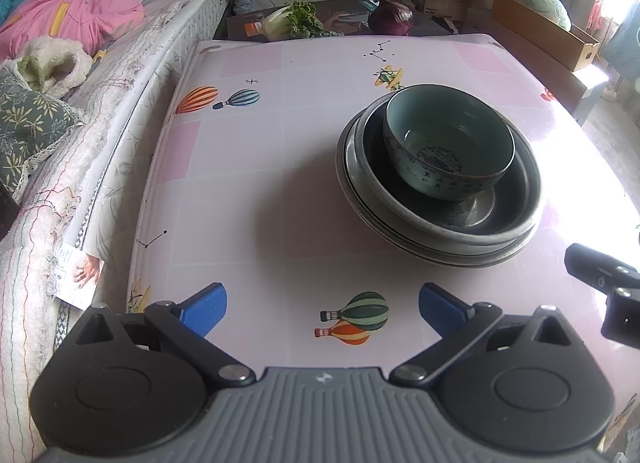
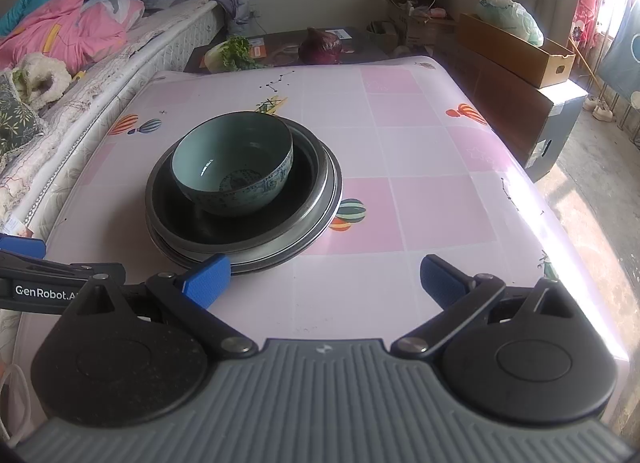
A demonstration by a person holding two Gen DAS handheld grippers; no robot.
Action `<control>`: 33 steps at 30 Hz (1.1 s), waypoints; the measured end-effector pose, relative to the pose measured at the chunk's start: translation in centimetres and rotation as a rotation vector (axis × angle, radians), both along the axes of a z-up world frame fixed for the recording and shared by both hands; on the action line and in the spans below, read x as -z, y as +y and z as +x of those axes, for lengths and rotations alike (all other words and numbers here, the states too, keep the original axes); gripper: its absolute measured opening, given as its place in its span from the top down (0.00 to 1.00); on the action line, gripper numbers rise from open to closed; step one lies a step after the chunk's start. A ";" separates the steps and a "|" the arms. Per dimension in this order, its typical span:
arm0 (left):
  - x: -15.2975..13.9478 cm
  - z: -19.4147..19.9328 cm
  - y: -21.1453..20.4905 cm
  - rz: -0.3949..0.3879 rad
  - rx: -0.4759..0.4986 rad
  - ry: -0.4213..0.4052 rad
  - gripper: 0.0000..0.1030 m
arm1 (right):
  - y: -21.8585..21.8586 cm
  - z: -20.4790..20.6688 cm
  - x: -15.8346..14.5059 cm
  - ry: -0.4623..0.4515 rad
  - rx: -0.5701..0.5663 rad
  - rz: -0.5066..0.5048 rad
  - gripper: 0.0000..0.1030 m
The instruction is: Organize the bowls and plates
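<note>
The teal bowl (image 1: pixel 448 143) sits upright inside a stack of metal plates (image 1: pixel 440 231), offset toward the stack's far rim. The stack rests on the worktop (image 1: pixel 260 191), roughly midway between its left and right edges, closer to the near edge than the far one.

Left tongs (image 1: pixel 322 309): spread wide, holding nothing, above the near part of the worktop, short of the stack and apart from it.

Right tongs (image 2: pixel 324 283): spread wide, holding nothing. In the right wrist view, the left blue finger pad (image 2: pixel 208 279) overlaps the stack's near rim; contact cannot be determined.

A bed (image 1: pixel 100 103) with pink bedding runs just beside the worktop's left edge. Beyond the far edge lie a leafy green vegetable (image 1: pixel 288 21) and a purple cabbage (image 1: pixel 390 17).
</note>
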State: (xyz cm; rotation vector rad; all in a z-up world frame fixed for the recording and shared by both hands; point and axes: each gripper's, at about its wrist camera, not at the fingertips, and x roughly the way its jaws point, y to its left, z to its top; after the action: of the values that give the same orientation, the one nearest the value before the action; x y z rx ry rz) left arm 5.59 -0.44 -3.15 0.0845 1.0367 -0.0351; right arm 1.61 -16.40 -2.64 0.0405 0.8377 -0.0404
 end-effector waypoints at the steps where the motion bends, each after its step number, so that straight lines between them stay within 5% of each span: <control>1: 0.0 0.0 0.0 0.000 0.001 0.000 0.00 | -0.1 0.0 0.1 0.001 0.001 0.001 0.01; 33: 0.0 -0.1 -0.2 -0.003 0.008 0.002 0.00 | -0.1 -0.1 0.3 0.004 0.001 0.001 0.01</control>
State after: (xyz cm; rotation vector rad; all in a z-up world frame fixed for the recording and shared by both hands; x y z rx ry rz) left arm 5.53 -0.63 -3.20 0.0864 1.0381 -0.0443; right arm 1.55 -16.50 -2.92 0.0417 0.8414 -0.0406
